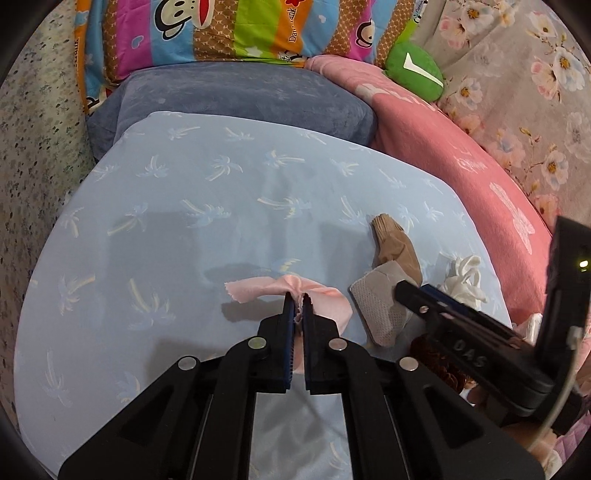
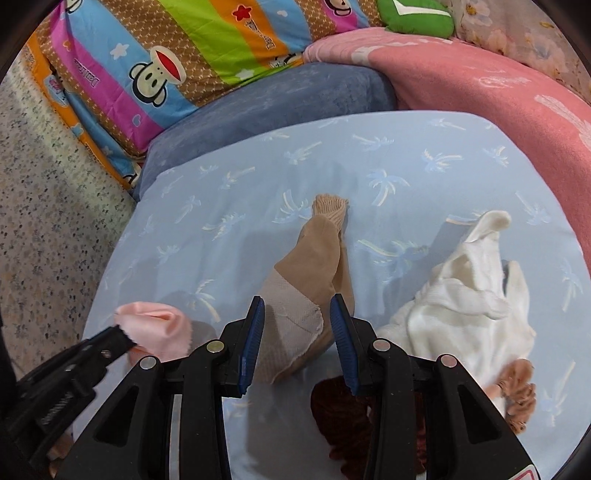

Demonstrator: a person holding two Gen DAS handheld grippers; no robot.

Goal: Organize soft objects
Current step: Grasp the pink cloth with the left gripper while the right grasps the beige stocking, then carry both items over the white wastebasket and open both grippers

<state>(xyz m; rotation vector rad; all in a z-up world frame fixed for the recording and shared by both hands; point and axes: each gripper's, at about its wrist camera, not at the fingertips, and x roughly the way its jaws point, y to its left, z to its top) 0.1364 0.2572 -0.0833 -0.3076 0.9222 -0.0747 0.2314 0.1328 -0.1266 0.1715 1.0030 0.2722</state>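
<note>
A small pink cloth (image 1: 325, 295) lies bunched on the light blue palm-print sheet (image 1: 166, 221), and my left gripper (image 1: 299, 299) is shut on its edge. In the right wrist view the same pink cloth (image 2: 155, 326) shows at lower left with the left gripper (image 2: 118, 338) clamped on it. A tan stocking (image 2: 314, 258) with a grey mesh end lies between the fingers of my open right gripper (image 2: 297, 306), untouched by the pads. The tan stocking (image 1: 391, 251) and right gripper (image 1: 400, 288) also appear in the left wrist view.
A white garment (image 2: 469, 299) lies right of the stocking, with a dark red cloth (image 2: 347, 417) and an orange-brown scrunchie (image 2: 517, 387) near it. Behind are a blue-grey pillow (image 1: 240, 96), a striped monkey-print quilt (image 1: 221, 26), a pink blanket (image 1: 461, 155) and a green plush (image 1: 413, 70).
</note>
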